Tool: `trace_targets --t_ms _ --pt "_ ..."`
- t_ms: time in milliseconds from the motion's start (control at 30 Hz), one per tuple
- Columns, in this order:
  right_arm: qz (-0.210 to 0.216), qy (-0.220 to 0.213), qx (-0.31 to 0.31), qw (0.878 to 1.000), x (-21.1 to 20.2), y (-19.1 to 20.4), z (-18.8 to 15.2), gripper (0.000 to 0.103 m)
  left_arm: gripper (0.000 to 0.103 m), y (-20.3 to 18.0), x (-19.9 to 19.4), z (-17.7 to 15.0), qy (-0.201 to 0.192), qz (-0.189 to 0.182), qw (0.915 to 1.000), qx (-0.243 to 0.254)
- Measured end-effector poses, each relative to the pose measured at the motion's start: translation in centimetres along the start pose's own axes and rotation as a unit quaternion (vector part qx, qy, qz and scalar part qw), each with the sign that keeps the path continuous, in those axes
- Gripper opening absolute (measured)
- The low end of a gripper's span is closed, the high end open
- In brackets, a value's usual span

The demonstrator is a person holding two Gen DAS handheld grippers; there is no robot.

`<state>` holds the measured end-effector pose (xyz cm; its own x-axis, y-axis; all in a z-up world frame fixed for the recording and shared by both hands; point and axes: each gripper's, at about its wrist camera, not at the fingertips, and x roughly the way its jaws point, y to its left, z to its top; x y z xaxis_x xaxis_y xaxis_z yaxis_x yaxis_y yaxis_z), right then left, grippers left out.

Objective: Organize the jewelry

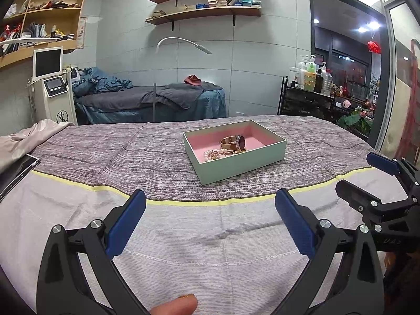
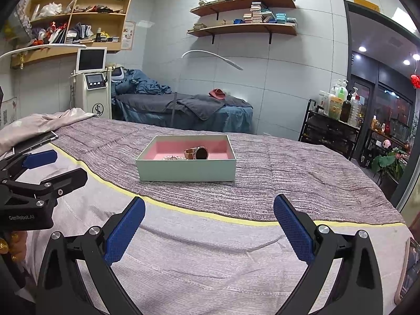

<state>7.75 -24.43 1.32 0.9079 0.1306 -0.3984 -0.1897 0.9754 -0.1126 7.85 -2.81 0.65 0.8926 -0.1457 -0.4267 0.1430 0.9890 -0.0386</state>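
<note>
A grey-blue draped treatment bed (image 2: 189,110) stands against the tiled wall, with a white machine with a screen (image 2: 93,84) beside its head. Two wooden wall shelves (image 2: 244,29) hold stacked boxes, and a black rack of bottles (image 2: 330,128) stands near the doorway.

Bare bedspread (image 1: 157,162) all around the open-topped box (image 1: 237,162), tablet (image 1: 15,170) well left, grippers apart

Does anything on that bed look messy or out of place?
Nothing looks spilled or broken. The green box sits flat on the blanket, with the watch and pearl bracelet inside, heaped loosely together. Both grippers, left and right, are open and hold nothing.
</note>
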Motion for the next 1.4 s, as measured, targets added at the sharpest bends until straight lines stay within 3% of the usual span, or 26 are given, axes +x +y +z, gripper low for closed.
trace_targets --t_ms 1400 --pt "0.002 0.005 0.000 1.000 0.49 0.14 -0.26 0.096 0.097 0.19 0.12 0.04 -0.002 0.007 0.9999 0.007"
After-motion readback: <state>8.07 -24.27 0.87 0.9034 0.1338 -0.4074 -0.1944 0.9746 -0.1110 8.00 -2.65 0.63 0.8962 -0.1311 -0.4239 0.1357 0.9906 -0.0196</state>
